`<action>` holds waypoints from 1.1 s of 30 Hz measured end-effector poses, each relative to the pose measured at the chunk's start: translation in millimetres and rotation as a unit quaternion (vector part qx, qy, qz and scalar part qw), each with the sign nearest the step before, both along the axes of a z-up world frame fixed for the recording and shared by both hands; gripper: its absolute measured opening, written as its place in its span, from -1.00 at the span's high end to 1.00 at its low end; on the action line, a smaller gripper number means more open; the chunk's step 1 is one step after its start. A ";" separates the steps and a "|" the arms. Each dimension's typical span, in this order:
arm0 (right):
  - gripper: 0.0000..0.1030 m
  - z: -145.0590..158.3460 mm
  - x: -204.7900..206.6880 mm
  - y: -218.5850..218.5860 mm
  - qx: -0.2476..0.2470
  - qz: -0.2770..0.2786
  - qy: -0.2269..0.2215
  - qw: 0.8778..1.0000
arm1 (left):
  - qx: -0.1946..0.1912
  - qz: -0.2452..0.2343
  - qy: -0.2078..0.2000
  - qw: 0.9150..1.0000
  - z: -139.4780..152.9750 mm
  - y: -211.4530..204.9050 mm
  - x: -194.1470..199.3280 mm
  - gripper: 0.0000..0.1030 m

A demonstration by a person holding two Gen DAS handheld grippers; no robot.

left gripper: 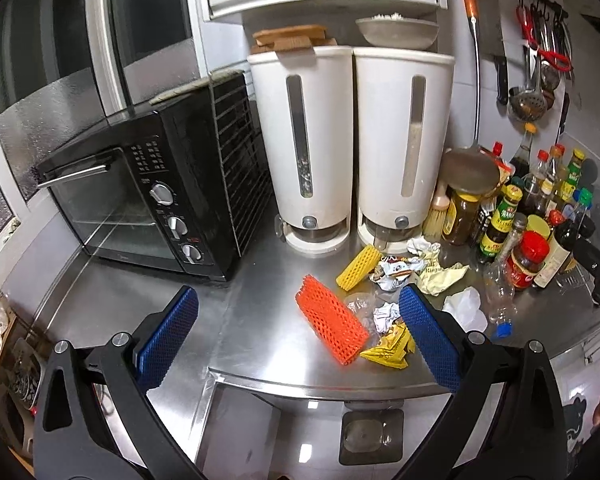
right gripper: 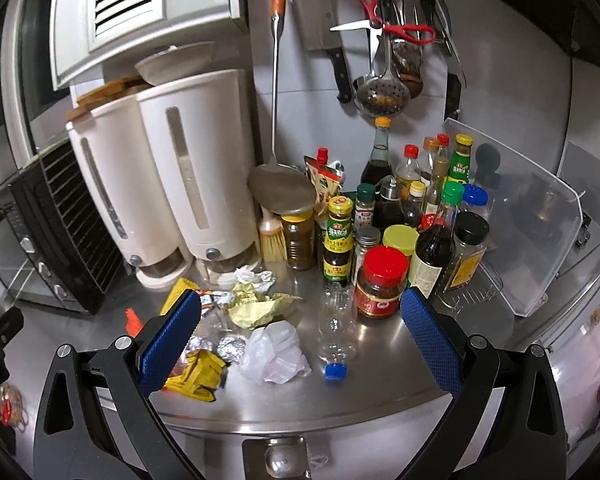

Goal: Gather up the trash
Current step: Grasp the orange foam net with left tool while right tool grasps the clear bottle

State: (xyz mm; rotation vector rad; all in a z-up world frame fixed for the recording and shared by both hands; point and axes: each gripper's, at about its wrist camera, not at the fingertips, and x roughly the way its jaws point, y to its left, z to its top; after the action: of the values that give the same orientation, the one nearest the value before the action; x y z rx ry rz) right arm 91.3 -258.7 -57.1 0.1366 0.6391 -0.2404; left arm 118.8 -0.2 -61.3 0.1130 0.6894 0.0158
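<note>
Left wrist view: nothing's collected yet, left tongs [left gripper: 296, 334] and right tongs [right gripper: 300, 338] both spread wide and empty, trash pile [left gripper: 396, 292] sitting mid-surface [left gripper: 260, 272], toward its front edge.

The crumpled pale-yellow paper wrapper [left gripper: 440, 276] on the steel counter shows the partial word "King" in dark letters. The green-labelled dark sauce bottles with yellow caps [right gripper: 339, 240] carry Chinese characters too small to read. The black toaster oven's [left gripper: 160, 200] panel markings are illegible.
</note>
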 end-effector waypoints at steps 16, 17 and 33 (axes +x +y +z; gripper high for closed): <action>-0.79 -101.5 85.5 -75.7 0.072 -0.008 0.159 0.985 | -0.023 0.009 0.119 0.993 -92.8 17.7 107.7 -0.84; -0.79 -110.7 92.0 -80.0 0.080 -0.012 0.170 0.982 | -0.026 0.009 0.124 0.992 -97.2 17.1 112.0 -0.84; 0.06 -188.4 141.6 -82.8 0.099 0.005 0.259 0.961 | -0.035 -0.006 0.223 0.974 -165.6 -13.0 159.5 -0.41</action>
State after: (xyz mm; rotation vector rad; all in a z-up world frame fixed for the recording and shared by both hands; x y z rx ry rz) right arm 232.9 -341.5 -245.5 0.2674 1.1857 -0.2011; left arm 278.3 -13.2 -226.8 0.0535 1.1366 -0.0475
